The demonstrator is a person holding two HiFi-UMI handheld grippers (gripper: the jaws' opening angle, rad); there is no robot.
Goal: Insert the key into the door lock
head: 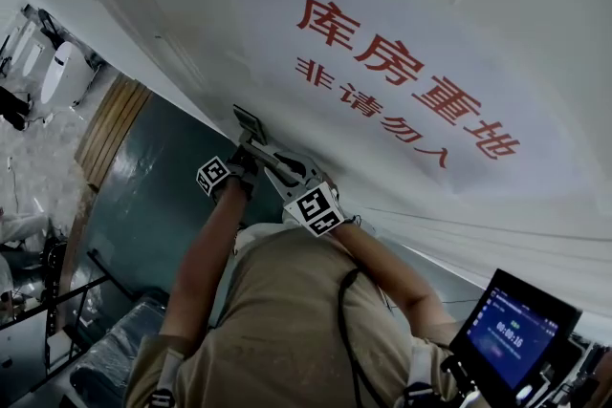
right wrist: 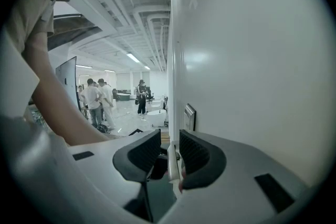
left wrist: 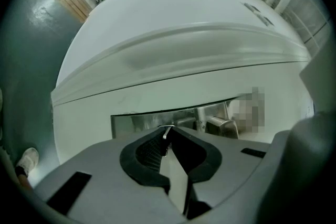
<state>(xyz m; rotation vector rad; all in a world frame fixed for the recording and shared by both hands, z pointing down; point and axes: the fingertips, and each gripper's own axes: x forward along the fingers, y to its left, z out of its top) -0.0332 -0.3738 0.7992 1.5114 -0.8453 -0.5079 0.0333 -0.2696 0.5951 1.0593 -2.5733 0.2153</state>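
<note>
Where the key (left wrist: 166,136) sits: pinched edge-on at the tips of the left gripper (left wrist: 167,132), its end against the lock plate's (left wrist: 142,122) lower edge; whether it is in the lock cannot be told.
Left gripper: jaws pressed together on the key.
Door handle (left wrist: 220,124): at 2 o'clock from the key, on the same plate.
Right gripper (right wrist: 170,147): jaws spread; a slim pale bar (right wrist: 171,162) stands between the jaws, touching the right one.
Door (head: 430,33): white, with red lettering (head: 402,81) at 1 o'clock from both grippers in the head view.
</note>
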